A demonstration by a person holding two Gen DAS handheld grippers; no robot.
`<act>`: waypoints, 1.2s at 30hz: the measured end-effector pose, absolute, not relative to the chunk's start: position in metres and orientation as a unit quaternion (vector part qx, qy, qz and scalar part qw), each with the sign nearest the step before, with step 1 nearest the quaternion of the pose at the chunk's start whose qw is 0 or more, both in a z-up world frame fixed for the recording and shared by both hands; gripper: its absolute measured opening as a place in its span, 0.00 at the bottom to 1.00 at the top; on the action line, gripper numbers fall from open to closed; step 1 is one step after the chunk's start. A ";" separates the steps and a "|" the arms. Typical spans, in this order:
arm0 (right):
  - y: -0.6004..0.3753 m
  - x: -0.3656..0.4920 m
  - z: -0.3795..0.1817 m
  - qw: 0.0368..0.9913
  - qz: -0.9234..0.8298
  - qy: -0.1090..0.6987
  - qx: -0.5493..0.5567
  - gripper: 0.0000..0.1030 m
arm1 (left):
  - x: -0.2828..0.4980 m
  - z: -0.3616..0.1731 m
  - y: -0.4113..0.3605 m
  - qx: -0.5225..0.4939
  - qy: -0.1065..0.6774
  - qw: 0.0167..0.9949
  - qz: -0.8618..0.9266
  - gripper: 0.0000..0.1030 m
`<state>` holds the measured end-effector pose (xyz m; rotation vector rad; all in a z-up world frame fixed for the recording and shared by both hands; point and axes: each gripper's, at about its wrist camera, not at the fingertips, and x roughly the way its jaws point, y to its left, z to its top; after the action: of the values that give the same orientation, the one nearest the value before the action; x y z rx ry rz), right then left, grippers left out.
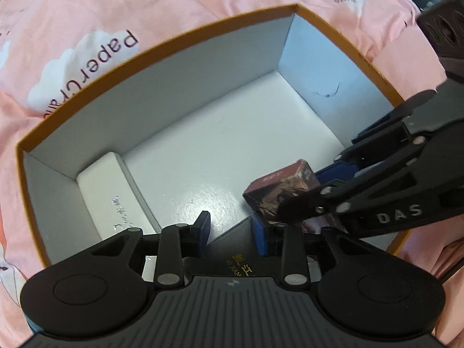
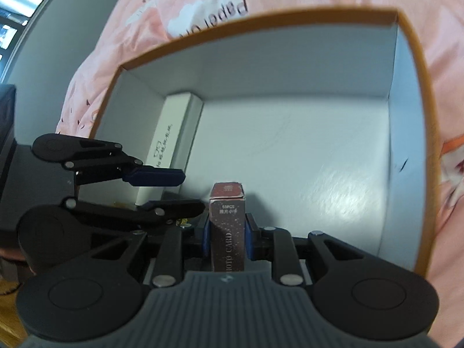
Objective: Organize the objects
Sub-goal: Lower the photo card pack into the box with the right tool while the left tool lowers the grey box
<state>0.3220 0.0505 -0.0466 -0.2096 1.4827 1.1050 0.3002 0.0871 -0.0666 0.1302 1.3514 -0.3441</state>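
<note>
An open box with an orange rim (image 1: 162, 45) and white inside lies on pink bedding. A long white carton (image 1: 111, 200) lies against its left wall; it also shows in the right wrist view (image 2: 171, 142). My right gripper (image 2: 226, 239) is shut on a small dark red photo card box (image 2: 227, 229), held over the big box's near right side; the red box also shows in the left wrist view (image 1: 279, 194). My left gripper (image 1: 232, 226) is open and empty above a dark flat box with gold lettering (image 1: 235, 261).
Pink bedding with white cloud prints (image 1: 87, 29) surrounds the box. A grey wall and a window (image 2: 17, 11) stand beyond the bed at the left. The box's rim (image 2: 417, 116) stands high on all sides.
</note>
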 end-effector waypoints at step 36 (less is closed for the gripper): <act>0.066 0.307 -0.055 0.623 0.430 0.600 -0.259 0.45 | 0.298 -0.077 0.100 0.039 0.635 0.753 -0.168 0.32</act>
<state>0.3067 0.0660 -0.0547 -0.5937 1.3780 0.9877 0.2979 0.1004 -0.0772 0.0854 1.3853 -0.3664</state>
